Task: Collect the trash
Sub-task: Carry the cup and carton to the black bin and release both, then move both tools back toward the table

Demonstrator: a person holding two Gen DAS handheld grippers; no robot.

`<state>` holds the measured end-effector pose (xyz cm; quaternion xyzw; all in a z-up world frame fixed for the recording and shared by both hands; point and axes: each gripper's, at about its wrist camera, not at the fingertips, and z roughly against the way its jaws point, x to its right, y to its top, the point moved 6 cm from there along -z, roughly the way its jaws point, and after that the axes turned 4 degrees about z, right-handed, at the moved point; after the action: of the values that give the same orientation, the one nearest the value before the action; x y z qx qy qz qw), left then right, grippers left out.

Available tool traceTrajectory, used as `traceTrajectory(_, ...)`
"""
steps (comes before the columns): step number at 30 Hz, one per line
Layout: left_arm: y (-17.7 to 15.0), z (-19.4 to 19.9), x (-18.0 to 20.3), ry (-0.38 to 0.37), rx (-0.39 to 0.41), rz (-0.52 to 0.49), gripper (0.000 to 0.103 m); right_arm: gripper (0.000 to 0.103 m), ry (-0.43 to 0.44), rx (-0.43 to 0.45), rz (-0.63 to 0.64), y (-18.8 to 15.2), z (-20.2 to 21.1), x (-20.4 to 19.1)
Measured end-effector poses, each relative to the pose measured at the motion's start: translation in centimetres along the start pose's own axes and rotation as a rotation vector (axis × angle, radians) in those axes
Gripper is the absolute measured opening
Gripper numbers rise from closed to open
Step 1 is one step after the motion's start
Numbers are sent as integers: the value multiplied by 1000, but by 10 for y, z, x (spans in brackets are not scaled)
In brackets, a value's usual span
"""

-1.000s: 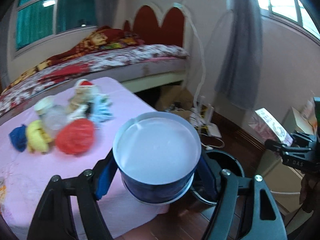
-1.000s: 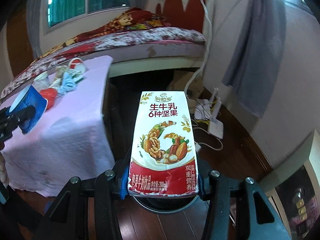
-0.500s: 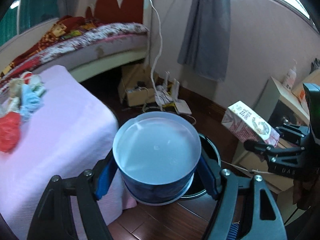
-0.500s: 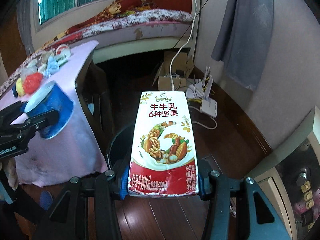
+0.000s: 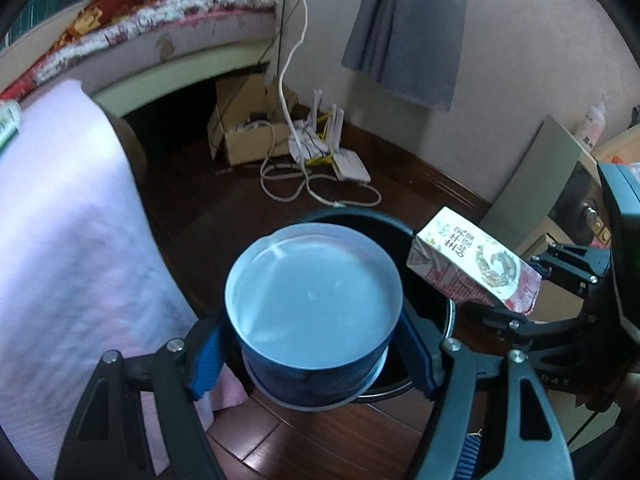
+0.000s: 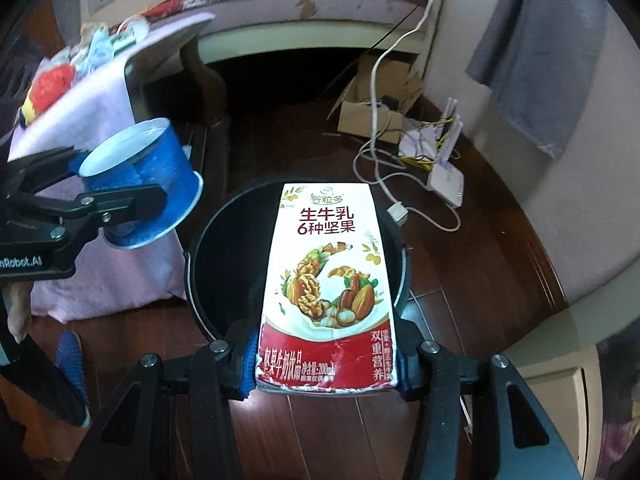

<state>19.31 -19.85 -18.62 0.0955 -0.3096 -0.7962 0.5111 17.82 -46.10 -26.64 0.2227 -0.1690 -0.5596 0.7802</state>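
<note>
My left gripper [image 5: 316, 356] is shut on a blue paper cup [image 5: 312, 304] with a white inside, its mouth facing the camera. From the right wrist view the blue cup [image 6: 140, 188] hangs by the left rim of a black trash bin [image 6: 224, 264]. My right gripper [image 6: 324, 364] is shut on a red-and-white milk carton [image 6: 328, 280], held above the bin's opening. In the left wrist view the carton [image 5: 472, 268] tilts over the bin's right rim [image 5: 360, 216]. The bin stands on a dark wooden floor.
A table with a pink cloth [image 6: 96, 96] stands left of the bin, with several pieces of trash [image 6: 52, 84] on top. A cardboard box [image 5: 244, 136], white cables [image 5: 304, 184] and a router [image 6: 444, 180] lie by the wall. A bed [image 5: 168, 28] is behind.
Both grippers came down from table height toward the black bin. The cup swung off the pink table to the bin's edge; the carton now hangs over the bin's opening.
</note>
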Motion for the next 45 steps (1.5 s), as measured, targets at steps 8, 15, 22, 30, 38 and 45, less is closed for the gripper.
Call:
traceTrajectory(8, -7, -32, 3, -25, -74, -16, 76, 53, 38, -45, 64, 6, -35, 2)
traceTrajectory(15, -14, -40, -12, -1, -105, 56, 102, 103, -70, -91, 92, -5, -55, 24)
traceTrajectory(22, -28, -29, -15, 60, -100, 75, 102, 103, -85, -112, 17, -19, -44, 39)
traceTrajectory(30, -29, 11, -25, 89, -48, 115, 102, 103, -91, -72, -34, -8, -13, 28)
traceTrajectory(38, -32, 54, -39, 125, 0, 155, 102, 103, -73, -10, -52, 17, 29, -1)
traceTrajectory(45, -34, 100, -56, 151, 73, 204, 102, 103, -31, 58, -73, 47, 67, -32)
